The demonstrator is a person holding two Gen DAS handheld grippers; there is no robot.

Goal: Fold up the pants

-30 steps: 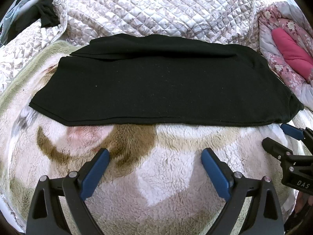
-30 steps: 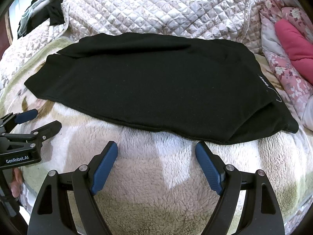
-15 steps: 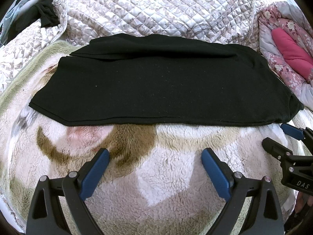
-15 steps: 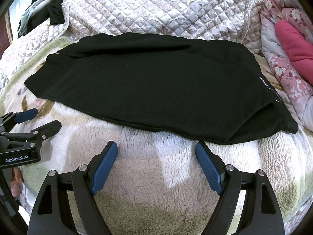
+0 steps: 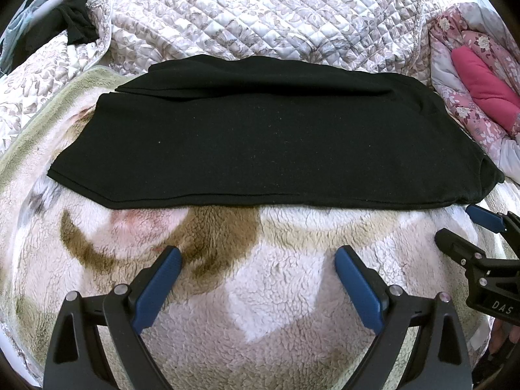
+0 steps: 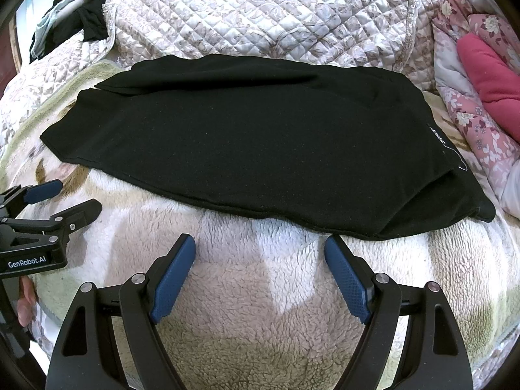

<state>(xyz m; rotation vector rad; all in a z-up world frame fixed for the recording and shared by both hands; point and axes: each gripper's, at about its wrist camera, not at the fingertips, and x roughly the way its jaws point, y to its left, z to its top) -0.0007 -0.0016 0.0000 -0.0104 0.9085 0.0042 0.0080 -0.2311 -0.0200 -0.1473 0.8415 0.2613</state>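
Black pants [image 5: 266, 136] lie flat on a fluffy cream and brown blanket [image 5: 253, 260], folded lengthwise, stretched from left to right. They also show in the right wrist view [image 6: 253, 143], waistband end with a small label at the right. My left gripper [image 5: 258, 260] is open and empty, hovering over the blanket just short of the pants' near edge. My right gripper [image 6: 260, 250] is open and empty, close to the near edge too. Each gripper shows at the side of the other's view.
A quilted cover [image 5: 260, 16] is piled behind the pants. A pink floral quilt with a pink cushion [image 5: 481, 81] lies at the right. Dark clothes [image 5: 74, 26] hang at the far left.
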